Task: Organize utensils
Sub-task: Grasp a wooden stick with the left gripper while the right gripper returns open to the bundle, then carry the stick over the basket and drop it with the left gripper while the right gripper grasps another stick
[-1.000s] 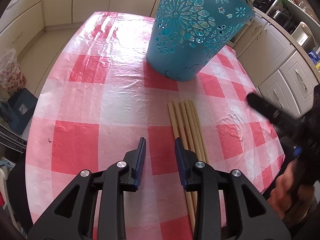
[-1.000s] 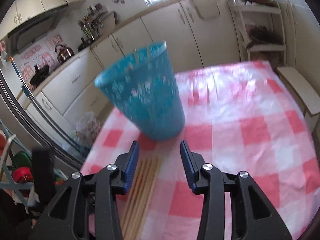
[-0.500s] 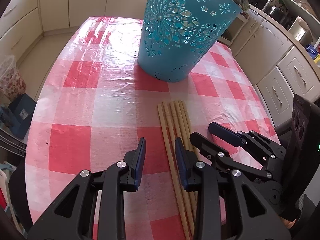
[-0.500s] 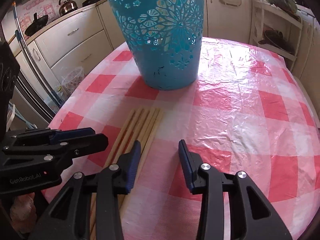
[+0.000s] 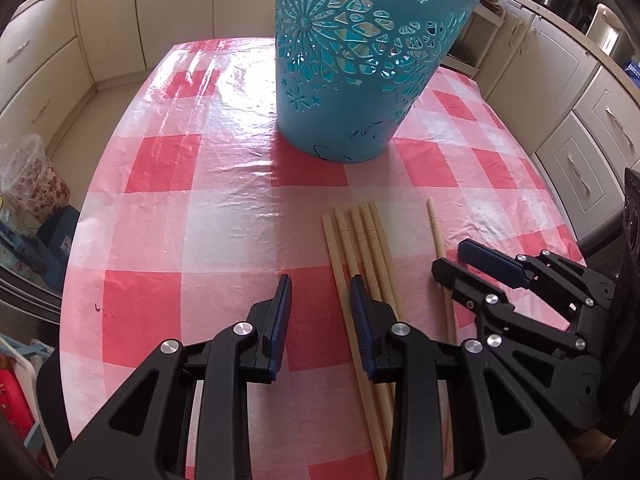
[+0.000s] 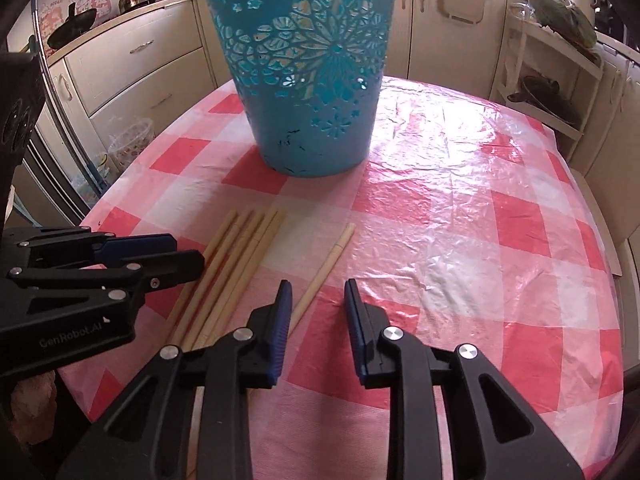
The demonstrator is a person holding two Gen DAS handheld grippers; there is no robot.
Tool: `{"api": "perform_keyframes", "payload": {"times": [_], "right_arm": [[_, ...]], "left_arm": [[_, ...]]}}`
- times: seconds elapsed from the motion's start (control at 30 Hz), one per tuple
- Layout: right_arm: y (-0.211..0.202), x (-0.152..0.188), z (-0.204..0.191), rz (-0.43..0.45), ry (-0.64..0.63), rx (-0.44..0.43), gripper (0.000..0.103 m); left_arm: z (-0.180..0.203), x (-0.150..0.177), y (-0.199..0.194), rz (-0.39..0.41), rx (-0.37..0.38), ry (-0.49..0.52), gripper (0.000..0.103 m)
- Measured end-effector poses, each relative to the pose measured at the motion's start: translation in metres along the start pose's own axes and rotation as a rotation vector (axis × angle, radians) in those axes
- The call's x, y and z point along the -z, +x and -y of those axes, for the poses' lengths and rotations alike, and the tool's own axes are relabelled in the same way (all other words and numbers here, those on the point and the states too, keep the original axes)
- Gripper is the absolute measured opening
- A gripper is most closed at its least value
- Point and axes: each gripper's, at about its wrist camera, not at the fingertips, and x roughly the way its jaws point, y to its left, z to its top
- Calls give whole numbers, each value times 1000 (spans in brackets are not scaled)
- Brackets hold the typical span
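Several wooden chopsticks (image 5: 360,248) lie side by side on the red-and-white checked tablecloth (image 5: 168,220); they also show in the right wrist view (image 6: 236,256). One chopstick (image 5: 438,248) lies apart to their right, seen also in the right wrist view (image 6: 328,264). A blue cut-out plastic basket (image 5: 360,64) stands upright behind them (image 6: 308,80). My left gripper (image 5: 320,304) is open and empty, just left of the bundle. My right gripper (image 6: 316,304) is open and empty, just right of the lone chopstick.
The round table's edge (image 5: 76,248) curves close on the left. Cream kitchen cabinets (image 5: 568,92) surround the table. A patterned bin with a plastic liner (image 5: 32,176) stands on the floor at the left. A shelf rack (image 6: 548,76) stands behind the table.
One chopstick now lies apart, to the right of the bundle. My right gripper has shifted right and sits beside that chopstick. Both views have drawn closer to the basket.
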Motion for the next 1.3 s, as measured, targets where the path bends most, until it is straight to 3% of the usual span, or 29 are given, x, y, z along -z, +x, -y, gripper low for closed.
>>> {"api": "perform_keyframes", "payload": {"times": [0.3, 0.43, 0.5, 0.67, 0.77, 0.83, 0.9, 0.97, 1.0, 1.03, 1.13, 1.3], "right_arm": [[-3, 1, 22, 14, 82, -25, 24], [-3, 1, 27, 12, 96, -47, 24], [-4, 2, 28, 13, 96, -48, 24], [-2, -2, 32, 9, 109, -59, 23], [0, -6, 32, -6, 95, -56, 23], [3, -12, 35, -13, 110, -43, 23], [8, -16, 36, -16, 111, -34, 23], [12, -21, 30, -18, 72, -23, 22], [13, -22, 25, -22, 40, -29, 20], [14, -24, 20, -29, 3, -32, 13], [17, -29, 16, -65, -59, -60, 12], [19, -34, 24, -102, -32, -49, 13]], "left_arm": [[16, -4, 6, -2, -96, 90, 27], [14, -6, 7, 2, -108, 103, 6], [11, -7, 7, -1, -96, 131, 5], [3, -8, 5, -18, -54, 197, 5], [1, -14, 6, -37, -115, 200, 6], [0, -19, 8, -40, -149, 195, 15], [2, -22, 11, -38, -182, 200, 16], [6, -23, 13, -34, -211, 218, 14], [9, -22, 13, -34, -207, 222, 6], [11, -22, 13, -32, -211, 224, 5], [13, -20, 12, -22, -221, 213, 5], [8, -20, 12, -12, -218, 143, 5]]}}
